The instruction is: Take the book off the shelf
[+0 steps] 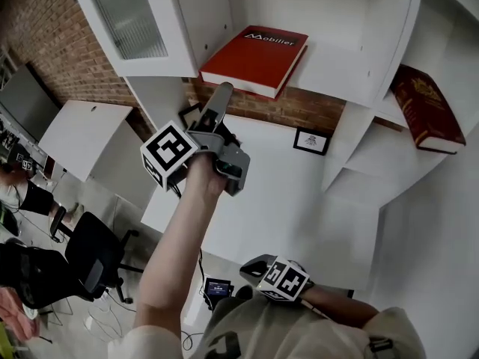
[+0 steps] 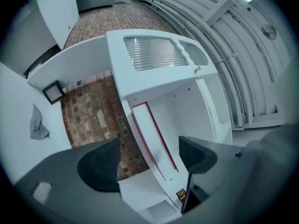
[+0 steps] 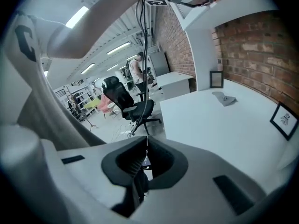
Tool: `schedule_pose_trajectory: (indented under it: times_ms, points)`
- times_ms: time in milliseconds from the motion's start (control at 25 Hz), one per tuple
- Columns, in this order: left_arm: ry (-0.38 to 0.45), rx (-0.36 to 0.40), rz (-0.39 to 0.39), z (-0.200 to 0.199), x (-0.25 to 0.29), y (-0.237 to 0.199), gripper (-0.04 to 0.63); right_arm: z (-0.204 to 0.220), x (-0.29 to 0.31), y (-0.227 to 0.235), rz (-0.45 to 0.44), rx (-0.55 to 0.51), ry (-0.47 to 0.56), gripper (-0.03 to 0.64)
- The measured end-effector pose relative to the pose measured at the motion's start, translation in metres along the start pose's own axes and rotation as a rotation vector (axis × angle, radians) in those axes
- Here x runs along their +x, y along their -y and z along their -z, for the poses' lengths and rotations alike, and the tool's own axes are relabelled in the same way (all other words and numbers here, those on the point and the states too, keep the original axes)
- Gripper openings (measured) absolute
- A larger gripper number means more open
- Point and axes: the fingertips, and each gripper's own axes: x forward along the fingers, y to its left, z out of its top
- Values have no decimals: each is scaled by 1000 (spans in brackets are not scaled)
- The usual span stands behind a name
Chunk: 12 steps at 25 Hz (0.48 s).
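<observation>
A red book lies flat on the white shelf, its front corner over the shelf's edge. My left gripper is raised toward it, its tip just below and left of the book's near edge. In the left gripper view its jaws stand open; the book's page edge shows beyond the gap, untouched, with nothing between the pads. My right gripper hangs low near the person's body. Its jaws are shut and empty.
A second, dark red book leans on the shelf unit at the right. A cabinet door with ribbed glass stands open left of the shelf. A white table below carries a small picture frame and a grey cloth. An office chair stands at the left.
</observation>
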Motion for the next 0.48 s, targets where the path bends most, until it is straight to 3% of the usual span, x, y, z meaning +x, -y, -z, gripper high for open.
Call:
schedule_pose_trajectory:
  times_ms: [320,480]
  points:
    - [-12,-51,27,-2,49,3,379,1,11,6,22,-19,-32,5]
    - [-27,-62,28,-3,61,3,379,-1,7,12,42,24,-15,5]
